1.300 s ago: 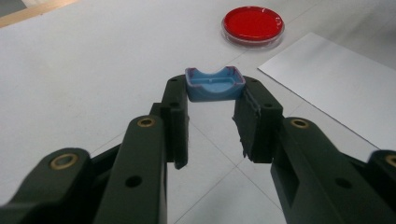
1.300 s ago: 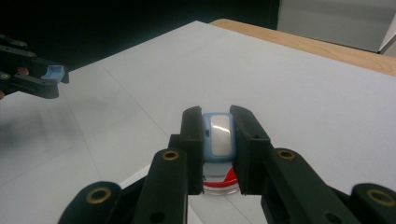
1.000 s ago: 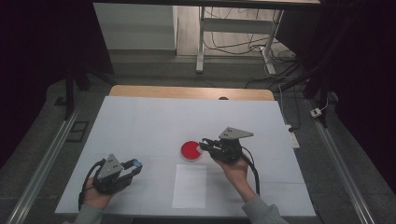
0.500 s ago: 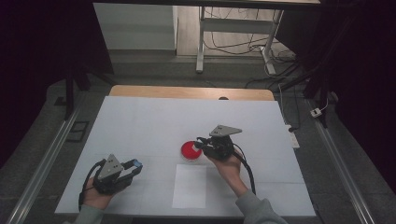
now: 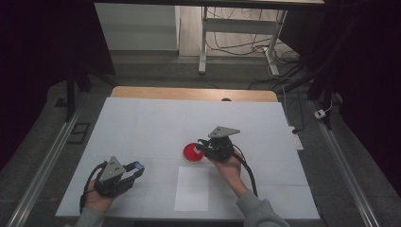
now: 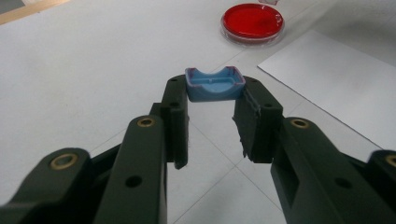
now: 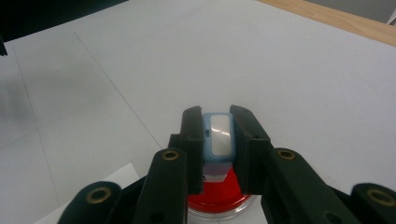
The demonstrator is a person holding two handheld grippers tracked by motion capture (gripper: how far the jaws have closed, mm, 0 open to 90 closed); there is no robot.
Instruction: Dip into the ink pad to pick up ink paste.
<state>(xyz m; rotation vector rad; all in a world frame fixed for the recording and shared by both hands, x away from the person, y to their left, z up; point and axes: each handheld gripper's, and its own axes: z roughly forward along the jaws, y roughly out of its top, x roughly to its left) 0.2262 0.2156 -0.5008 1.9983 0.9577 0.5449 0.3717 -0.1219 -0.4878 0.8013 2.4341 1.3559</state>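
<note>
A round red dish (image 5: 191,152) with a clear rim sits on the white table near the middle. My right gripper (image 5: 202,146) hovers at its right edge, shut on a small pale blue block (image 7: 218,140) with a whitish face. In the right gripper view the red dish (image 7: 219,199) lies directly below the jaws. My left gripper (image 5: 136,168) rests low at the front left, shut on a small blue cap-like piece (image 6: 215,84) held between its tips (image 6: 215,93). The red dish (image 6: 252,22) lies well ahead of it.
A white sheet of paper (image 5: 191,188) lies flat in front of the dish, also seen as the paper (image 6: 336,79) to the right of my left jaws. The table cover (image 5: 142,123) ends at a wooden strip (image 5: 189,93) at the back; metal rails run down both sides.
My right gripper has moved left and slightly forward with the pale blue block, from beside the dish to over its right edge. The left gripper has stayed put.
</note>
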